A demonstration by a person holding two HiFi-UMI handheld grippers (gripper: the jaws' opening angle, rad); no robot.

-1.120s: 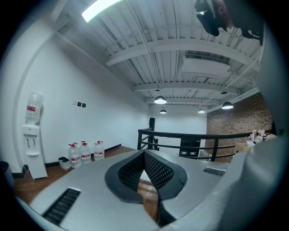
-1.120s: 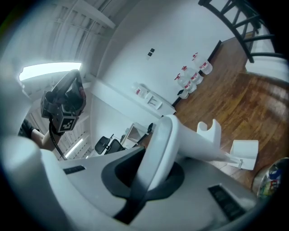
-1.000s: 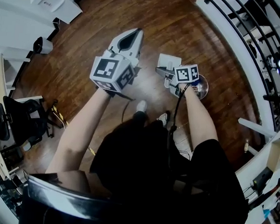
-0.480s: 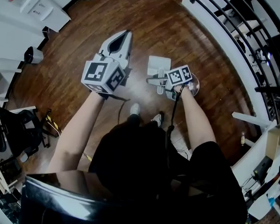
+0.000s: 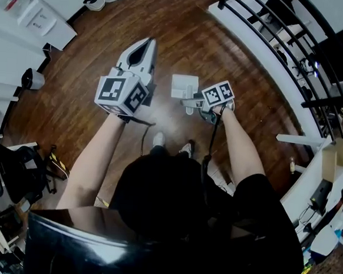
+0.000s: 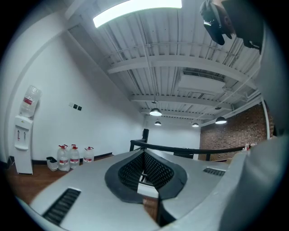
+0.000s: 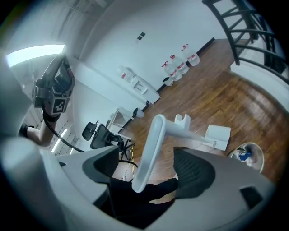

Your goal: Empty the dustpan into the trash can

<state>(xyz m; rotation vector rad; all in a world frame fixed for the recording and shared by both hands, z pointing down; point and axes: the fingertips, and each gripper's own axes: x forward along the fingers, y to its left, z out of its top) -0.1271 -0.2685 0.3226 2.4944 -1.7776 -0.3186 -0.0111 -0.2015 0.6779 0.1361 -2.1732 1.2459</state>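
Jaws of right gripper (image 7: 149,167) just spread wide around handle (image 7: 152,140) of white plastic dustpan (image 7: 218,135); left gripper (image 6: 143,158), at nine o'clock, closed empty.

The dustpan (image 5: 184,86) is plain white. The left claw (image 5: 148,43) and right claw (image 7: 146,164) are pale grey with black ribbed pads, and their cubes show black-and-white square markers. The floor (image 5: 185,34) is dark brown wood planks. The railing (image 6: 172,149) is black.

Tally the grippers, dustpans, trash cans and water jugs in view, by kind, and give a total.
grippers: 2 (left gripper, right gripper)
dustpan: 1
trash can: 1
water jugs: 3
total: 7
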